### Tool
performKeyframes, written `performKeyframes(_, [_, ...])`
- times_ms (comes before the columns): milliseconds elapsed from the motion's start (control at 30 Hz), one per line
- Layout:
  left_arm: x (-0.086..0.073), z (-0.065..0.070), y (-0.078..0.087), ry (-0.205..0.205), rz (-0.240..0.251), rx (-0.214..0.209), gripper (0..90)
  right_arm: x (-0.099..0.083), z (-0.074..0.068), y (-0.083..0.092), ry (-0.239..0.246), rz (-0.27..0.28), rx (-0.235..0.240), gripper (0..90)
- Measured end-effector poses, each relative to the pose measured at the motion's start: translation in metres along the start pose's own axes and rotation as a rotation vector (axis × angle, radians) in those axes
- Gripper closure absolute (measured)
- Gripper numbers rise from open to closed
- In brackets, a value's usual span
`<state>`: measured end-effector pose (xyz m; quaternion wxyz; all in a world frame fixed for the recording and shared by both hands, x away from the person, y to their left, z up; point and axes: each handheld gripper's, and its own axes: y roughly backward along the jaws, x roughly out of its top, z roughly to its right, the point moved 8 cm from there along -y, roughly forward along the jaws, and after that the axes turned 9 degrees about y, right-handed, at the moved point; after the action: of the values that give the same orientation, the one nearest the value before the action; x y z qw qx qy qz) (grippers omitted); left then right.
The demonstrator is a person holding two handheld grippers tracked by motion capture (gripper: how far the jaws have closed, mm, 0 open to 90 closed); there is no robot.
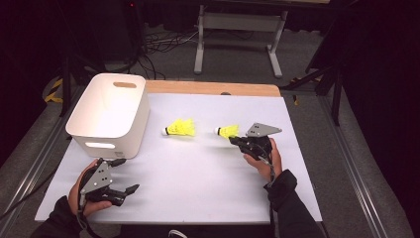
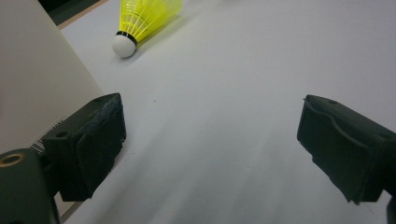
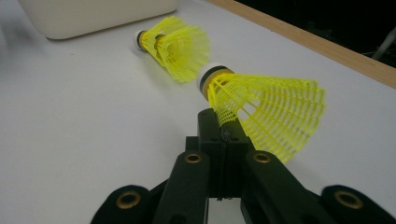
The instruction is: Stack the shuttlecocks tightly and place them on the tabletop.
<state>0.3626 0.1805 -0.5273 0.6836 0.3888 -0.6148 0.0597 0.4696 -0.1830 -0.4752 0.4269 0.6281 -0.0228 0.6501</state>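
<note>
Right tongs (image 1: 237, 141) pinched tight; left tongs (image 1: 128, 176) gape wide, low.

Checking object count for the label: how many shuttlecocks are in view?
2. One shuttlecock lies on the table right of the white bin. The other shuttlecock is pinched by its skirt in the right gripper. The bin's inside is partly hidden.

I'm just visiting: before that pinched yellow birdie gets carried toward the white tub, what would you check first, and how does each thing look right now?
1. Right gripper shut on the yellow plastic mesh shuttlecock: ok, jaws pinch its skirt edge.
2. Grip secure: cannot tell, only the skirt's edge is caught.
3. Second yellow shuttlecock lies apart on the white tabletop: ok.
4. White plastic bin upright with its top open: ok.
5. Left gripper open, holding nothing, near the bin: ok.
</note>
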Motion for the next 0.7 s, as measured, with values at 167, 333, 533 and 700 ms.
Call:
performKeyframes(167, [0.000, 0.000, 0.000, 0.002, 0.001, -0.001, 8.7, 0.009, 0.003, -0.020, 0.004, -0.022, 0.018, 89.7])
performKeyframes(333, [0.000, 0.000, 0.000, 0.001, 0.002, -0.003, 8.7, 0.016, -0.002, -0.038, 0.017, -0.041, 0.050, 89.7])
performKeyframes(533, [0.000, 0.000, 0.001, -0.001, 0.002, -0.005, 8.7, 0.021, -0.004, -0.063, -0.012, -0.050, 0.088, 89.7])
performKeyframes(700, [0.000, 0.000, 0.001, 0.002, 0.004, -0.011, 8.7, 0.022, -0.007, -0.079, -0.020, -0.061, 0.113, 89.7])
